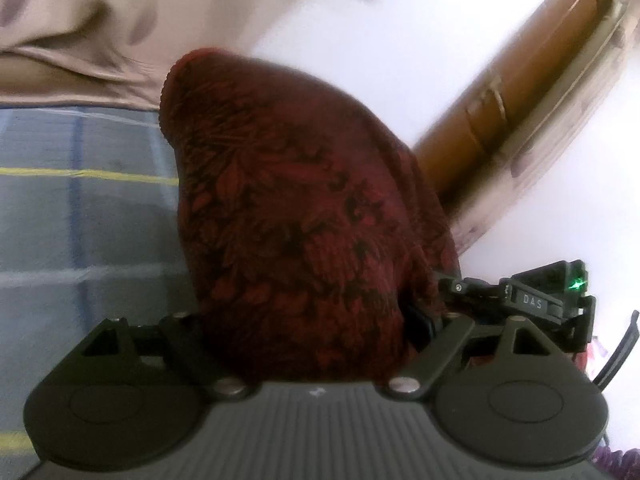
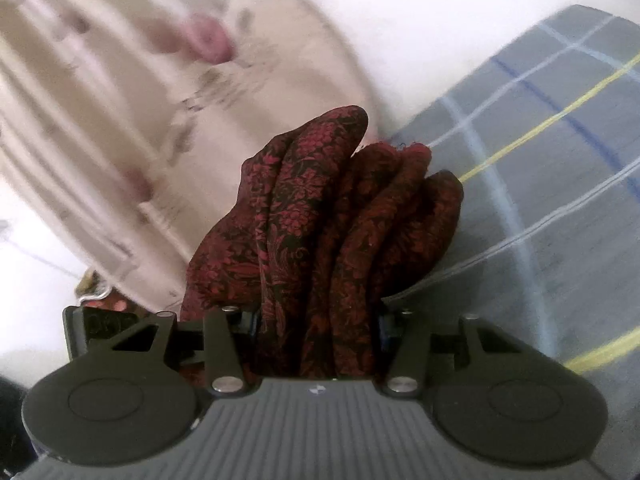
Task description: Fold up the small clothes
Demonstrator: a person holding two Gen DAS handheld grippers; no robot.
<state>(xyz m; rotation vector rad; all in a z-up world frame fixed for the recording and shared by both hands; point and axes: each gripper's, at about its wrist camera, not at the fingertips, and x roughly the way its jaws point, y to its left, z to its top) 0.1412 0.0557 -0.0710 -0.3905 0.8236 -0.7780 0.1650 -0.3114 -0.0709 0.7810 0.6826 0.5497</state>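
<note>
A dark red garment with a black floral print (image 1: 296, 216) fills the middle of the left wrist view, draped over my left gripper (image 1: 316, 340), which is shut on it; the fingertips are hidden by the cloth. In the right wrist view the same red cloth (image 2: 328, 232) stands bunched in several folds between the jaws of my right gripper (image 2: 320, 336), which is shut on it. The other gripper (image 1: 532, 300) shows at the right of the left wrist view, close beside the cloth. The garment is held above the bed.
A grey bedsheet with blue, white and yellow check lines (image 1: 80, 208) lies below, also in the right wrist view (image 2: 540, 200). A beige curtain (image 1: 80, 32) hangs behind. A wooden door frame (image 1: 520, 120) and white wall are on the right. A pale floral curtain (image 2: 120, 120) fills the left.
</note>
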